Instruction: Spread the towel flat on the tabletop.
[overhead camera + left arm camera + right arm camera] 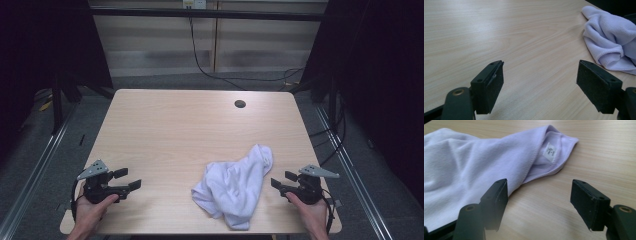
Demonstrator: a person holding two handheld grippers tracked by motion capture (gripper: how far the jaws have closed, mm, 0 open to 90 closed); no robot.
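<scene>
Both grippers sit at the bottom of the high view with jaws spread wide and nothing between them: the left gripper [131, 179] at lower left over bare wood, well apart from the cloth, the right gripper [283, 182] at lower right, just beside it. Between them, low and right of centre, lies the white cloth [234, 187], crumpled in a loose heap on the table [165, 125], one end reaching toward the near edge.

It looks like soft, light towelling, so it should sag and drape when lifted rather than hold any shape; nothing fragile, little chance of slipping from padded jaws. In the right gripper view a stitched hem and a small label [549, 151] show at the upper middle, where the fold opens. That hemmed edge or a corner seems the best hold, being thinner and firmer than the bunched middle. Farther off, a round hole [240, 104] marks the upper right of the tabletop.
</scene>
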